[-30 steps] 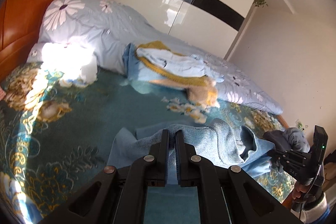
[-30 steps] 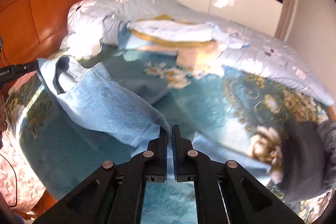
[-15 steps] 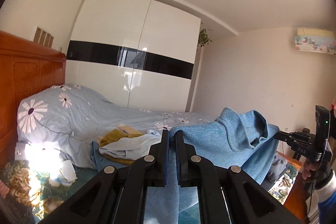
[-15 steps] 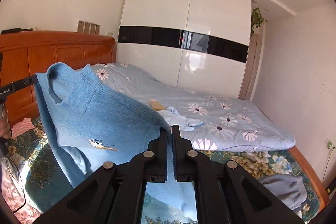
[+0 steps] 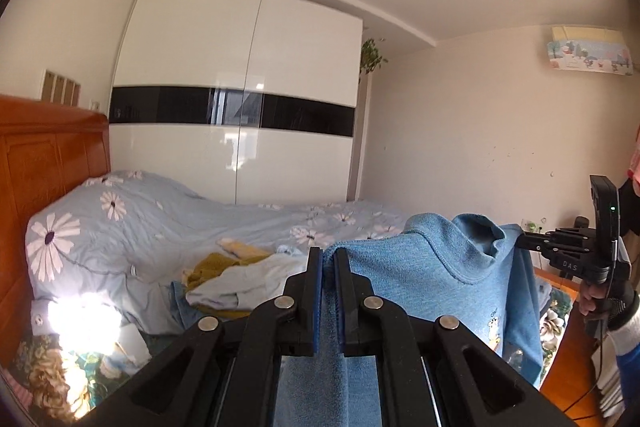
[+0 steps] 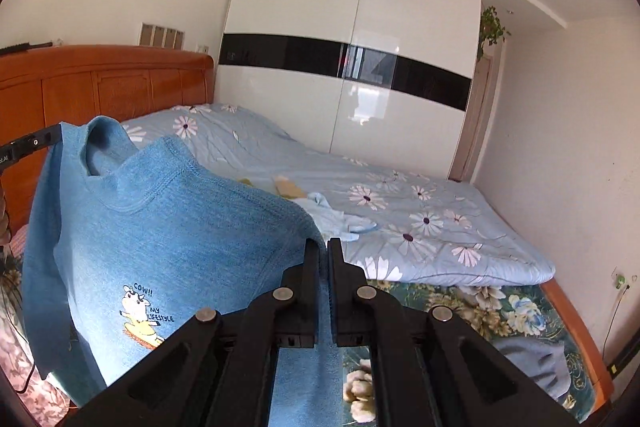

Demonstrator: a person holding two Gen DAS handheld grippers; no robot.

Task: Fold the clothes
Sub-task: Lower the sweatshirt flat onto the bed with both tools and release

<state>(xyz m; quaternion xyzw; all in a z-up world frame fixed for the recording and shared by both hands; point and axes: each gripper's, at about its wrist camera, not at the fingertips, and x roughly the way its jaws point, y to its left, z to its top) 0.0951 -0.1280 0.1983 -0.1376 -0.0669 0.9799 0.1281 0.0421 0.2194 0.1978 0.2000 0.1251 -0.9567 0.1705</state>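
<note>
A light blue knit sweater point(image 6: 168, 239) hangs in the air above the bed point(image 6: 404, 223), spread out between its two shoulders, each of which is pinched in a clamp. Its ribbed collar point(image 6: 104, 151) stands up and gapes open at the top. The front faces outward and carries a small cartoon cow print point(image 6: 142, 315) with the words "COW!! MY LIFESTYLE" low on the chest. One sleeve point(image 6: 40, 267) droops down at the side toward the headboard end of the bed, and the body hangs loose with soft folds.
</note>
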